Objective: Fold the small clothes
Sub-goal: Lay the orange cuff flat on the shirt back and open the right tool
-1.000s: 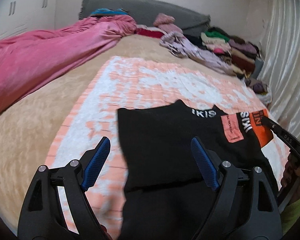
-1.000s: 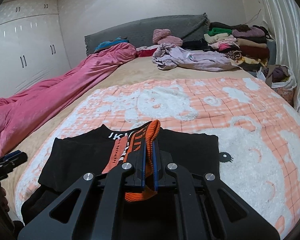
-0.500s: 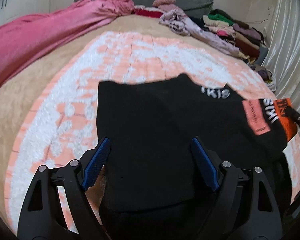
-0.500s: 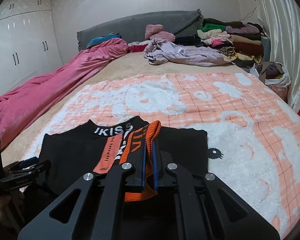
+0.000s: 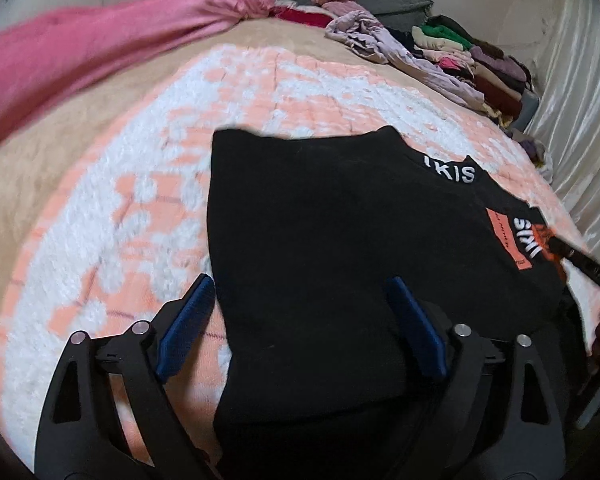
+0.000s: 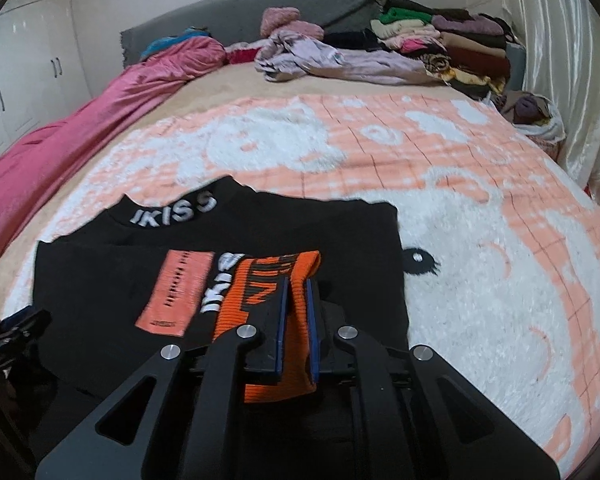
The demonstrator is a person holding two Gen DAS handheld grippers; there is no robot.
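A black top (image 5: 320, 232) with a white "IKISS" collar and orange patches lies on the peach-and-white blanket (image 5: 100, 208); it also shows in the right wrist view (image 6: 108, 276). My left gripper (image 5: 300, 320) is open and empty, its blue pads astride the top's near left part. My right gripper (image 6: 296, 292) is shut on the top's orange ribbed cuff (image 6: 288, 280), held over the folded sleeve. The right gripper's tip shows at the right edge of the left wrist view (image 5: 580, 264).
A pink duvet (image 6: 80, 128) runs along the bed's left side. A lilac garment (image 6: 320, 60) and a stack of folded clothes (image 6: 440, 40) sit at the headboard. A curtain (image 6: 572, 60) hangs on the right. White wardrobes (image 6: 16, 80) stand left.
My left gripper has moved forward over the top's left part, still open. My right gripper has carried the orange cuff forward, laying the sleeve across the top.
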